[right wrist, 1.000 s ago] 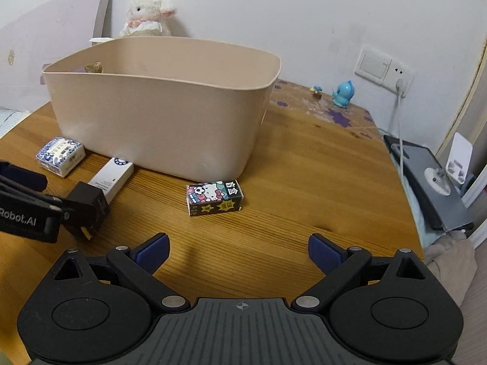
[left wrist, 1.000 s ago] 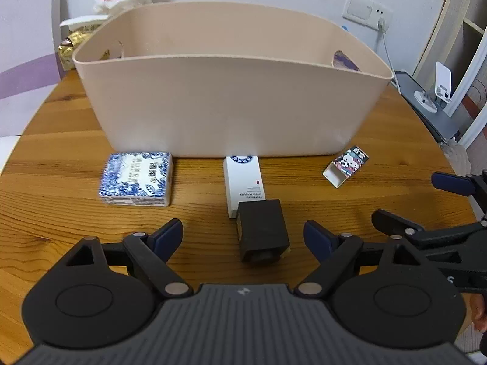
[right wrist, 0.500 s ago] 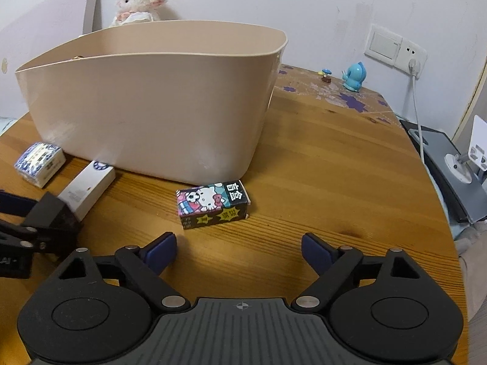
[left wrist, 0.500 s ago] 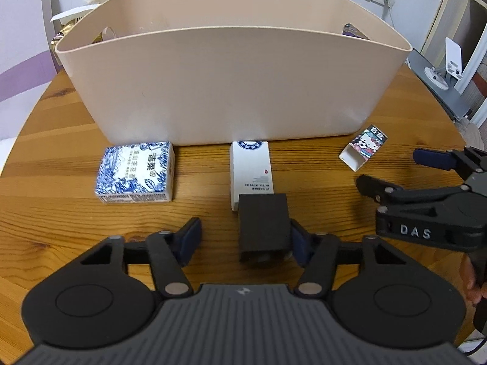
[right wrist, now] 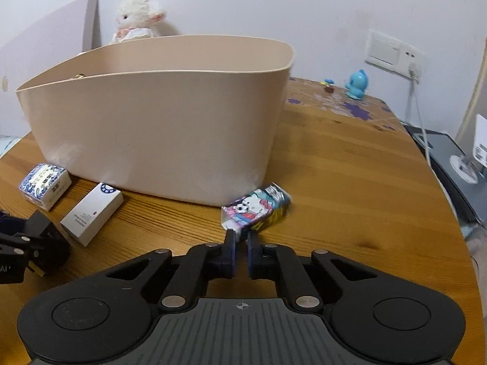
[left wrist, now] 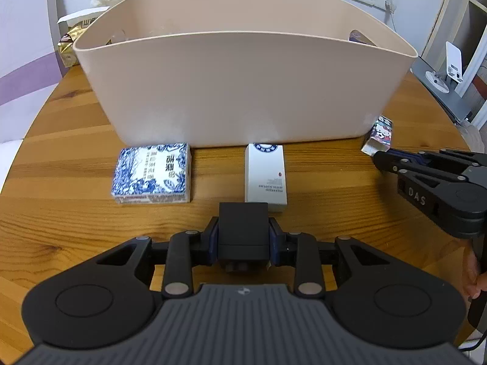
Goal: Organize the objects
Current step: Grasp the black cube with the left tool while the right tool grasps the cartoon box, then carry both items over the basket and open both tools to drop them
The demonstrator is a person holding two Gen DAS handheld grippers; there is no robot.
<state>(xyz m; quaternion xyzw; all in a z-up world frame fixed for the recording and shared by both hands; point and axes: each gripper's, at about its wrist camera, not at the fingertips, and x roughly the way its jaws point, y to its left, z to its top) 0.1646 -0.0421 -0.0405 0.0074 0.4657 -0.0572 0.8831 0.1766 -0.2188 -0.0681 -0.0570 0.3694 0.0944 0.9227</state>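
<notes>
Left gripper (left wrist: pixel 243 240) clamps the black cube (left wrist: pixel 243 231) on the worktop (left wrist: pixel 76 222); right gripper (right wrist: pixel 240 252) pinches the cartoon-printed box (right wrist: pixel 255 210) end, both positioned for transfer into the beige bin (left wrist: pixel 243 91).

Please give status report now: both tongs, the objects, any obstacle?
Left tongs shut on black box. Right tongs shut on cartoon carton, one end only. Beige bin ahead, open top; white box and blue-patterned box on table.
</notes>
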